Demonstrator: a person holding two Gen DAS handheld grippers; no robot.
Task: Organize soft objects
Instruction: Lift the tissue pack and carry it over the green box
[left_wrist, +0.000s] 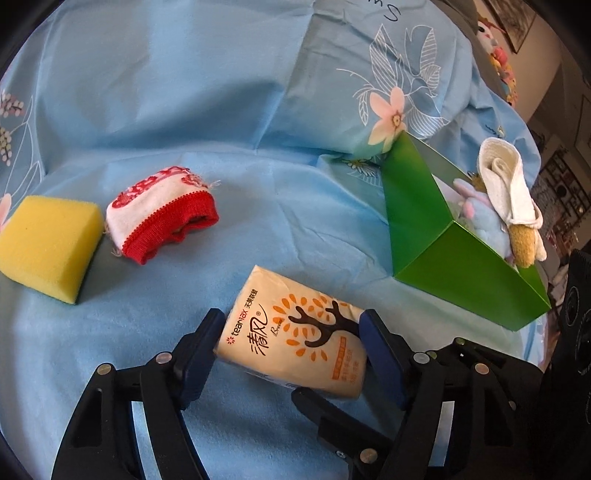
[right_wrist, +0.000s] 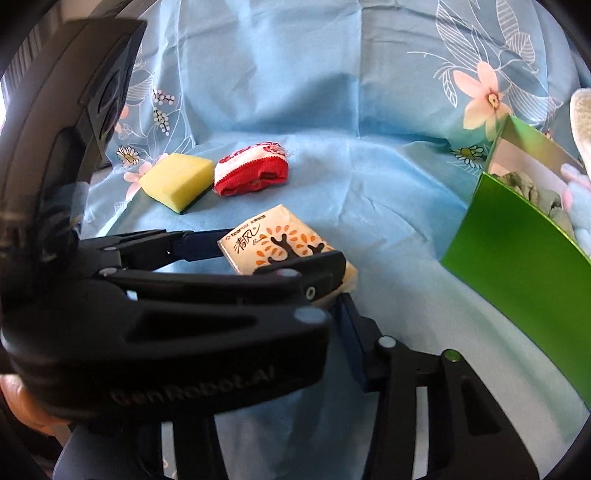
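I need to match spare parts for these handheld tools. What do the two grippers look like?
Both are black plastic linkage frames with silver rivets and dark blue finger pads. The left gripper shows cut-out slots in its arms, and in the right wrist view its body carries raised "GenRobot.AI" lettering. No cables or sleeves are visible.

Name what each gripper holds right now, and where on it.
The left gripper clamps the tissue pack across its two long sides. The right gripper's fingers sit at the pack's near corner; whether it grips cannot be told.

Hidden behind the left gripper (right_wrist: 284, 254): much of the tissue pack (right_wrist: 258, 240); cut off at the edge: the green box (right_wrist: 517, 266).
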